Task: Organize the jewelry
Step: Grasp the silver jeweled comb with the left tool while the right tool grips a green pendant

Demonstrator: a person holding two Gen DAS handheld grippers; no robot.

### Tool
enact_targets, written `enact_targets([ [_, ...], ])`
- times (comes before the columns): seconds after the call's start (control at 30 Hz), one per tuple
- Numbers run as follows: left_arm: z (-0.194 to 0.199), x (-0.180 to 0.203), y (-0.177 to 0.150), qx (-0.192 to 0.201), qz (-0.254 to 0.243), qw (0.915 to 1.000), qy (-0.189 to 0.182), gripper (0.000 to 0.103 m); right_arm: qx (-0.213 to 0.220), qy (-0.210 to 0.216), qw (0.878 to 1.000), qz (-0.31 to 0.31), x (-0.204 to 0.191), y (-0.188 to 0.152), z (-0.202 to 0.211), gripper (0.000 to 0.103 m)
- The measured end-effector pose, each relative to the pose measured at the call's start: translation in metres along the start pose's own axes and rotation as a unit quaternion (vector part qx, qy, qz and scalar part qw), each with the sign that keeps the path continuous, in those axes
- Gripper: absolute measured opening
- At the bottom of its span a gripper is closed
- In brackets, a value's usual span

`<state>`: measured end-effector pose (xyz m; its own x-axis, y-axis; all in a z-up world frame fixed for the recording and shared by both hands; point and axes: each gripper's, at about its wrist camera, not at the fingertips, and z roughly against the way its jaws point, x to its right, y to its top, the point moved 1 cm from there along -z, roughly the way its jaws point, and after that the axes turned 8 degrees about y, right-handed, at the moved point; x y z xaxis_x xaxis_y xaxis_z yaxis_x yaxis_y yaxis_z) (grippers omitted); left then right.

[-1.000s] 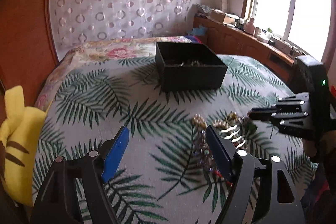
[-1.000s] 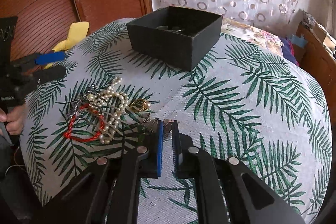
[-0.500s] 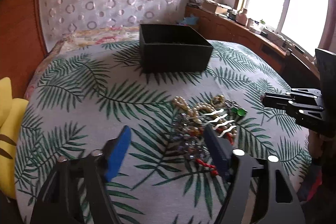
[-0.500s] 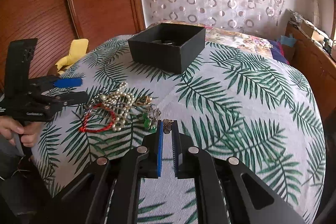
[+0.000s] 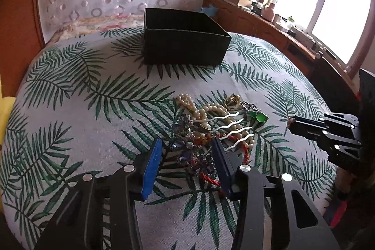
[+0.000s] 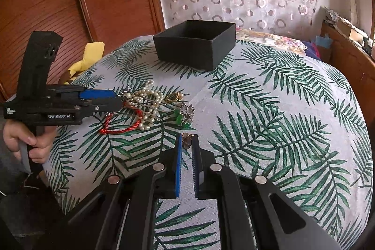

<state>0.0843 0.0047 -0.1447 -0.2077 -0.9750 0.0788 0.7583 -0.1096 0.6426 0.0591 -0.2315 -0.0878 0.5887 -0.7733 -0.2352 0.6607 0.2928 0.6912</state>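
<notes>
Surface: I am working over a bed; its cover (image 5: 77, 95) is pale with green palm leaves.
Left hand-held gripper (image 5: 186, 154): I have it tilted down over the near edge of the jewelry pile; its jaws have just been closing and stand partly apart, with dark beaded pieces lying between the blue pads (image 5: 152, 163), which do not press on them as far as I can see.
Right hand-held gripper (image 6: 186, 144): jaws together, clamped on a small dark metal trinket (image 6: 186, 141) that sticks out at the tips; I cannot tell what kind of piece it is.
Jewelry pile (image 5: 215, 125): on the cover, nearer me than the box, in a tangle; I make out pearl strands (image 6: 147, 97), a red cord bracelet (image 6: 119, 127), green stones (image 5: 259, 116), a gold piece (image 5: 232, 100) and wavy silver pins (image 5: 232, 125).
Box (image 5: 182, 39): black, open-topped, on the cover beyond the pile and apart from it; from both views I cannot see inside.
Hand (image 6: 28, 139): grips the handle of the left tool at the left edge of the right wrist view.
Yellow plush (image 6: 84, 60): by the wooden headboard, off the left side of the bed.
</notes>
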Motion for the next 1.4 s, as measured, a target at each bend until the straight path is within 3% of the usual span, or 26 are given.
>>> enact_targets([
  [0.13,0.0,0.002,0.0,0.0,0.002,1.0,-0.01,0.031,0.002,0.001,1.0,-0.001,0.0,0.0,0.001,0.009],
  [0.53,0.022,-0.009,-0.001,0.035,-0.002,0.9991,0.026,0.029,0.0,0.0,1.0,0.005,-0.003,0.002,0.0,0.009],
  [0.63,0.026,-0.016,0.003,0.041,0.007,0.9986,0.031,0.023,0.002,0.0,1.0,0.006,-0.003,0.004,-0.001,0.009],
  [0.83,0.025,-0.019,0.003,0.041,0.0,0.9983,0.04,0.022,0.0,-0.001,1.0,0.008,-0.003,0.006,-0.005,0.009],
  [0.87,0.023,-0.019,0.002,0.038,-0.002,0.9984,0.042,0.004,0.0,-0.001,1.0,0.008,-0.003,0.006,-0.004,0.009],
  [0.9,0.021,-0.019,0.002,0.035,-0.002,0.9985,0.041,0.0,0.0,0.0,1.0,0.007,-0.003,0.006,-0.004,0.009],
  [1.27,0.025,-0.026,0.005,0.036,0.004,0.9985,0.04,0.0,-0.001,0.001,1.0,0.008,-0.003,0.005,-0.005,0.009],
  [1.4,0.017,-0.022,0.01,0.024,-0.018,0.9985,0.047,0.004,-0.001,0.001,1.0,0.009,-0.003,0.006,-0.005,0.009],
])
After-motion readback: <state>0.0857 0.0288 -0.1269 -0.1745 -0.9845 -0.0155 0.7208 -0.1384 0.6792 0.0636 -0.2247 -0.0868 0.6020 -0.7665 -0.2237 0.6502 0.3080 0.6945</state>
